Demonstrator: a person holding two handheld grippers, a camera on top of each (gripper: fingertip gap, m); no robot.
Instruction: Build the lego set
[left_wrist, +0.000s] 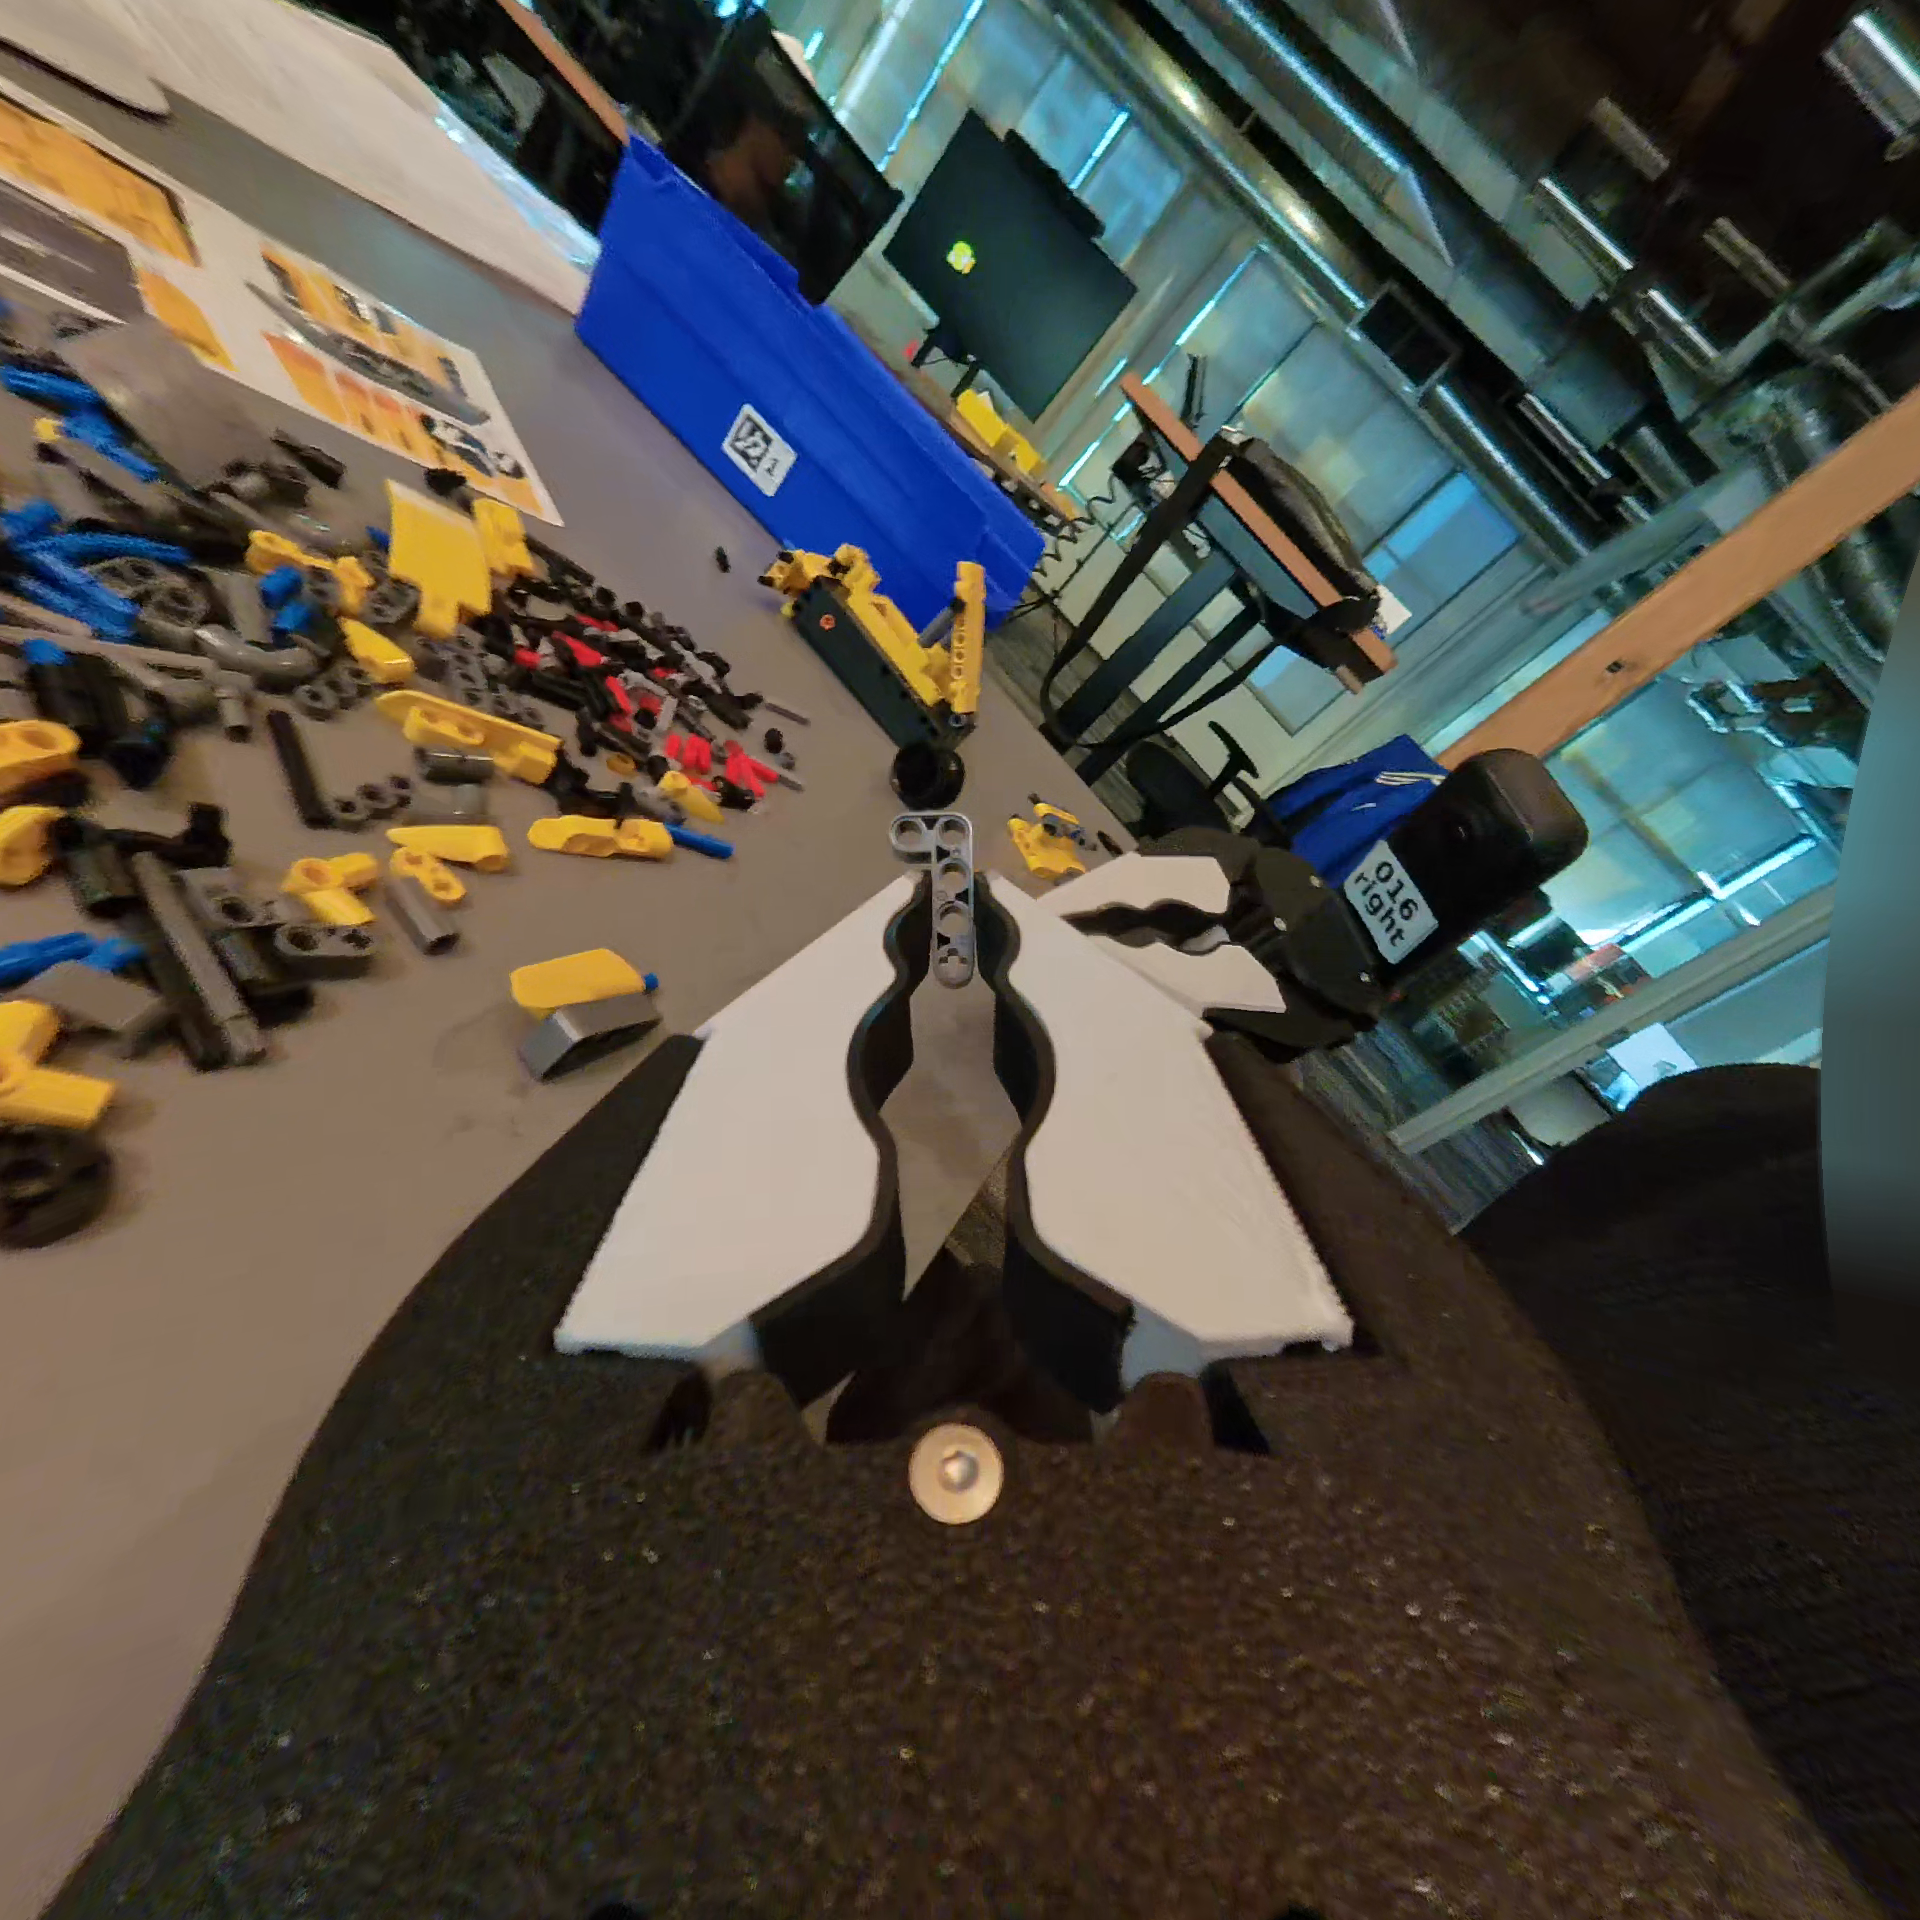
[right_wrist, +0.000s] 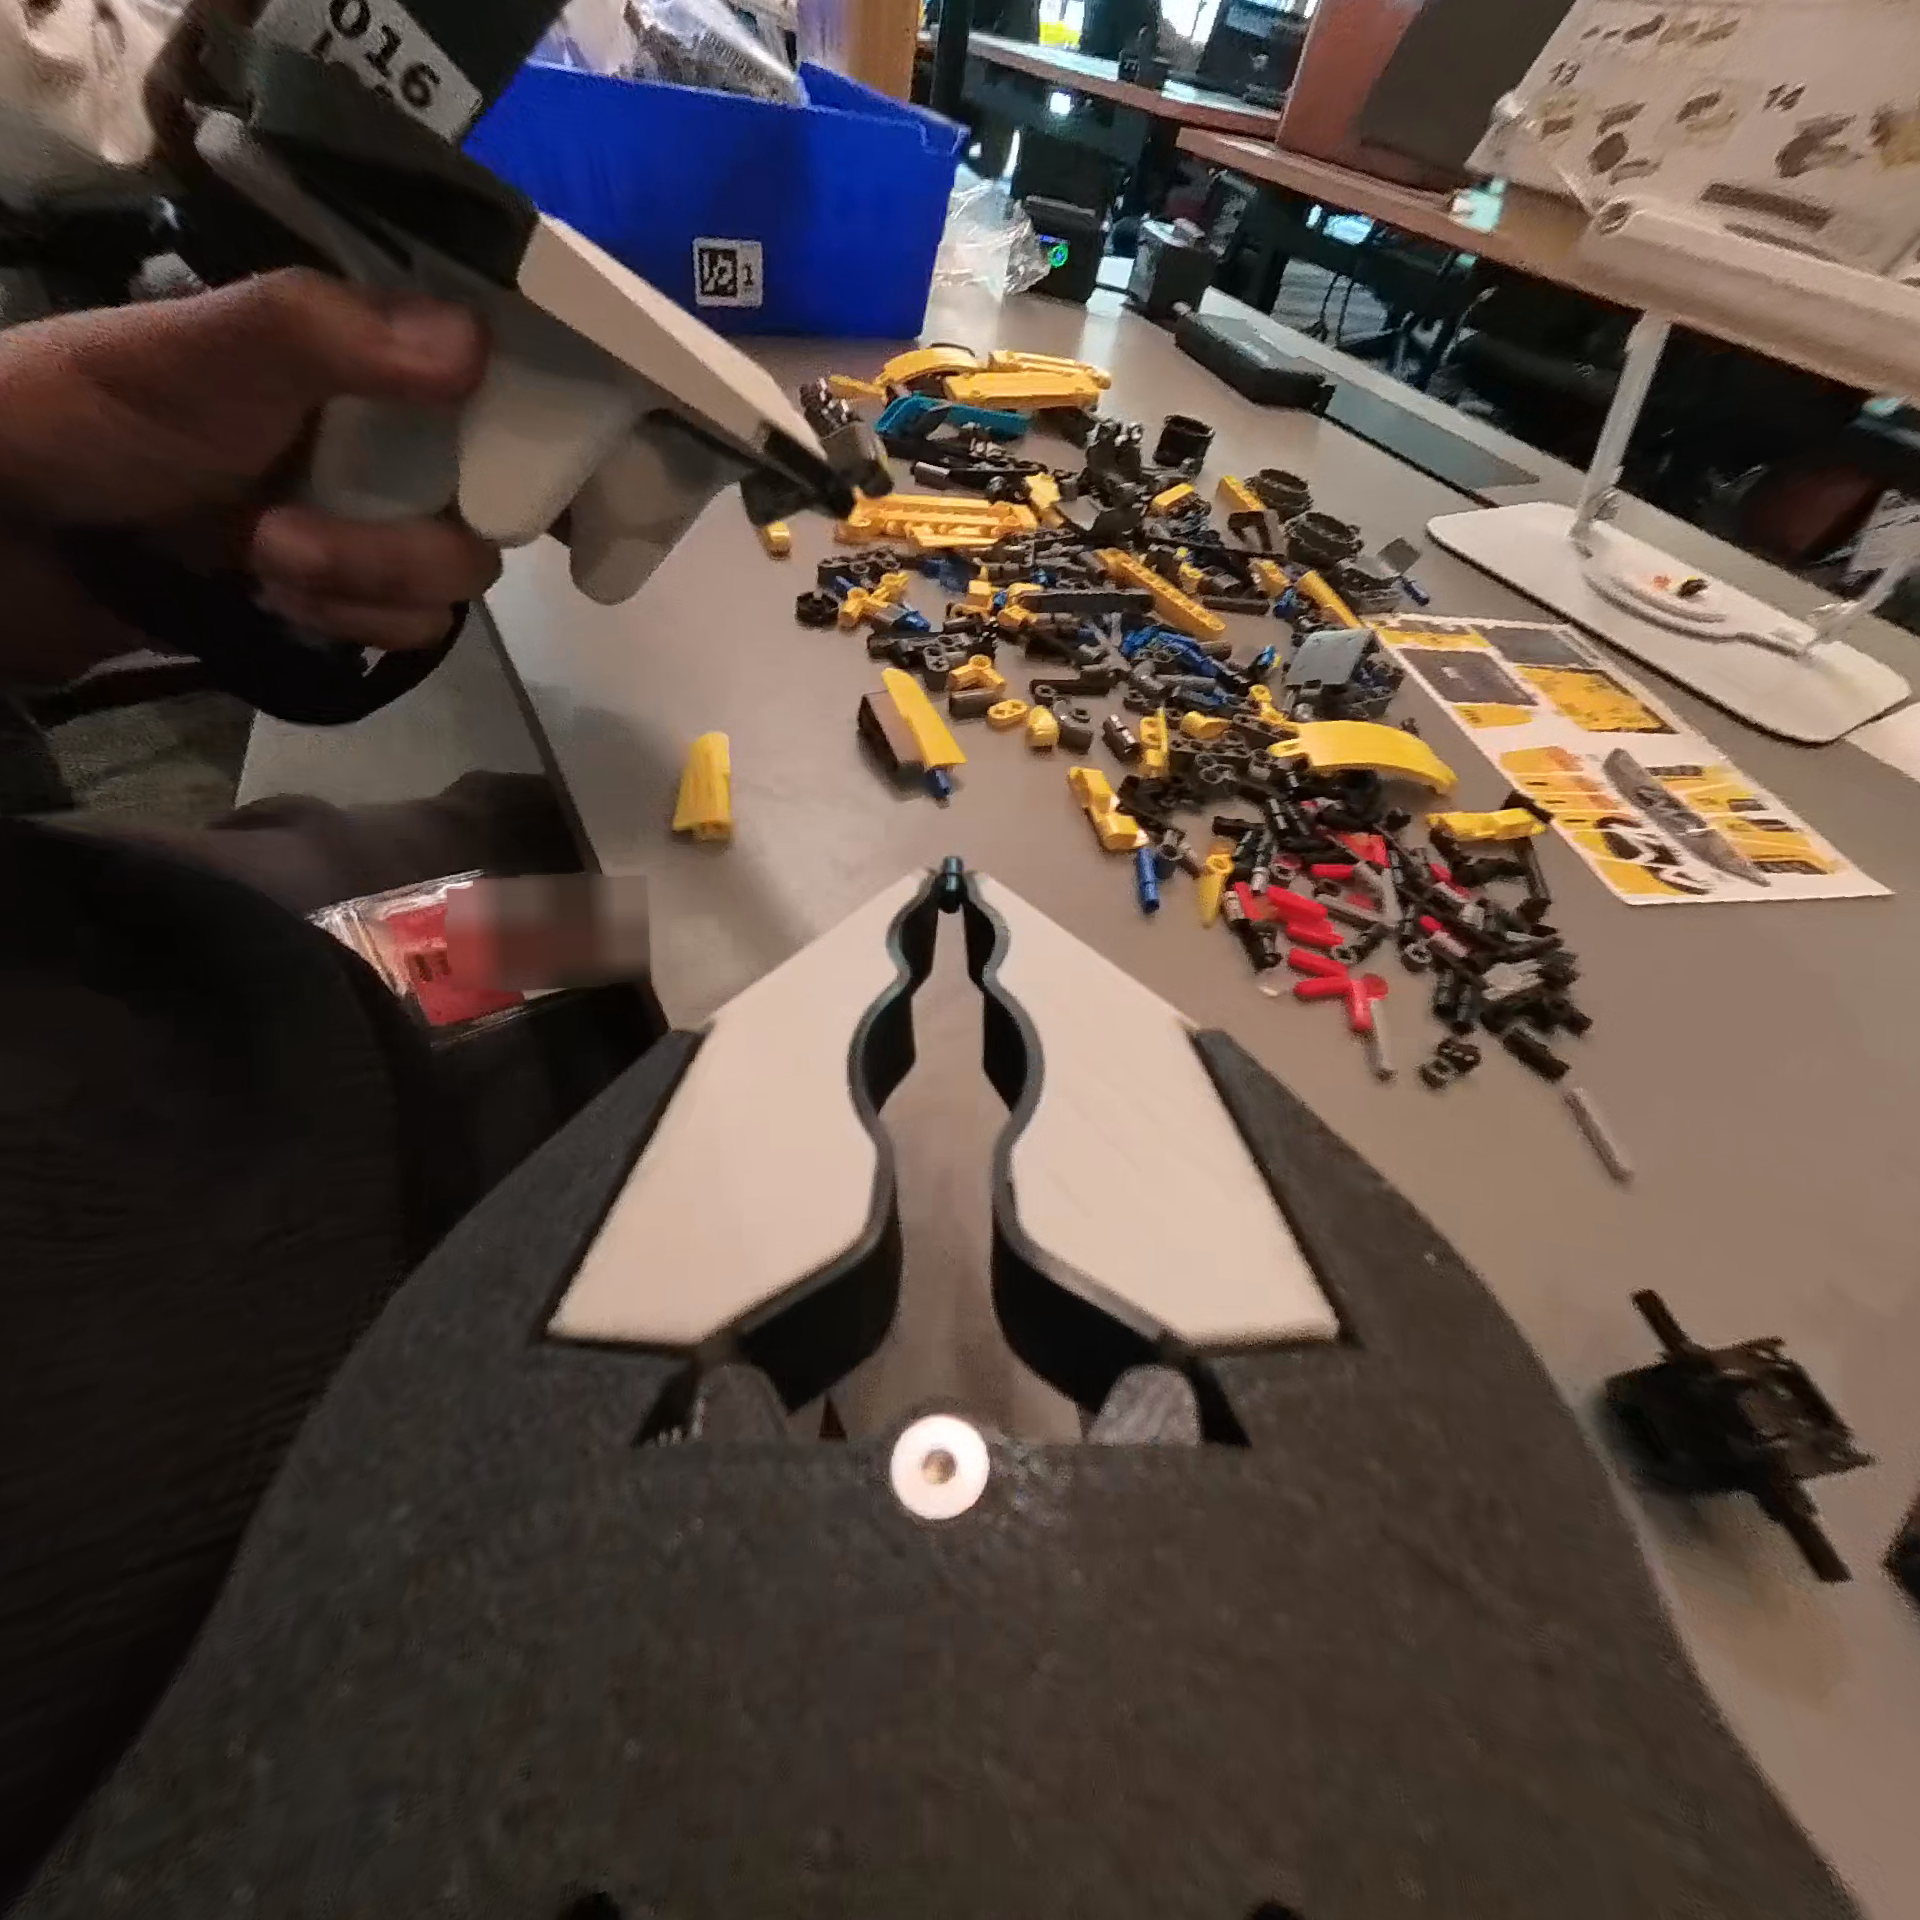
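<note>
In the left wrist view my left gripper (left_wrist: 953, 885) is shut on a grey beam with holes and a crosswise end (left_wrist: 935, 840), held upright above the grey table (left_wrist: 343, 1195). The right gripper (left_wrist: 1075, 914) is close beside it on the right. In the right wrist view my right gripper (right_wrist: 950, 883) is shut on a small black pin (right_wrist: 950, 871) above the table's near edge. The left gripper (right_wrist: 836, 462), held by a hand (right_wrist: 208, 436), is up at the left over the pile with the grey piece at its tip.
A spread of yellow, black, blue and red building pieces (right_wrist: 1195, 665) covers the table. A blue bin (right_wrist: 727, 187) stands behind it. A yellow-black partial build (left_wrist: 883, 634), a printed sheet (right_wrist: 1621, 769), a white stand (right_wrist: 1662, 623) and a black subassembly (right_wrist: 1735, 1434) are nearby.
</note>
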